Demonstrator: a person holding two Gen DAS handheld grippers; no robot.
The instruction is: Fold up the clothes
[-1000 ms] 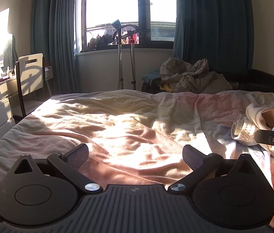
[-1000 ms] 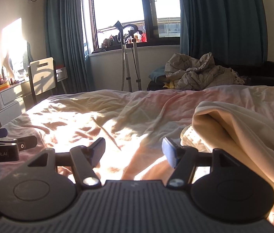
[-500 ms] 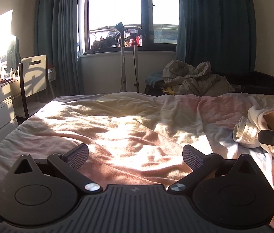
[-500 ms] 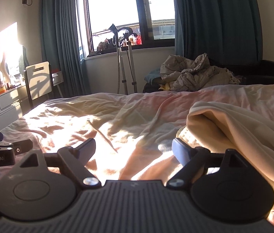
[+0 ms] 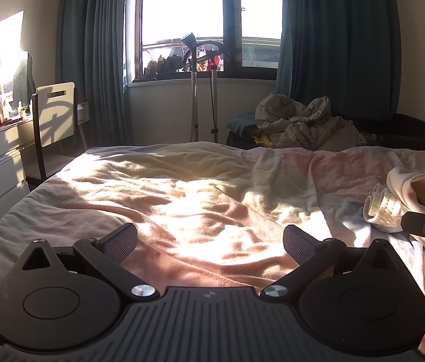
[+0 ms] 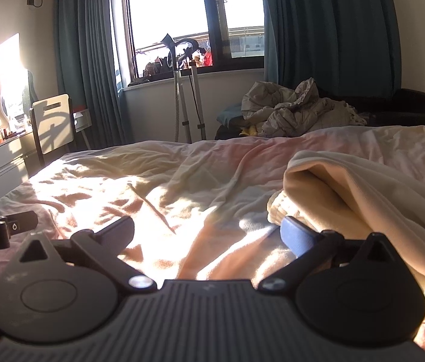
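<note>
Cream fleece garment [image 6: 372, 193], bunched with its ribbed cuff toward the camera, lies on the wide pink-and-cream rumpled bed [image 6: 182, 181], just beside the right tool [image 6: 209, 230]. Both it and the left tool [image 5: 209, 239] hang spread and empty. Pinching here risks catching bedding along with the cuff, since the two fabrics blend.

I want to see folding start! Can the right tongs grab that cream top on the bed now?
Probably yes. The right tongs are open and empty, and the cream top lies just beside their right finger on the bed, with nothing between.
</note>
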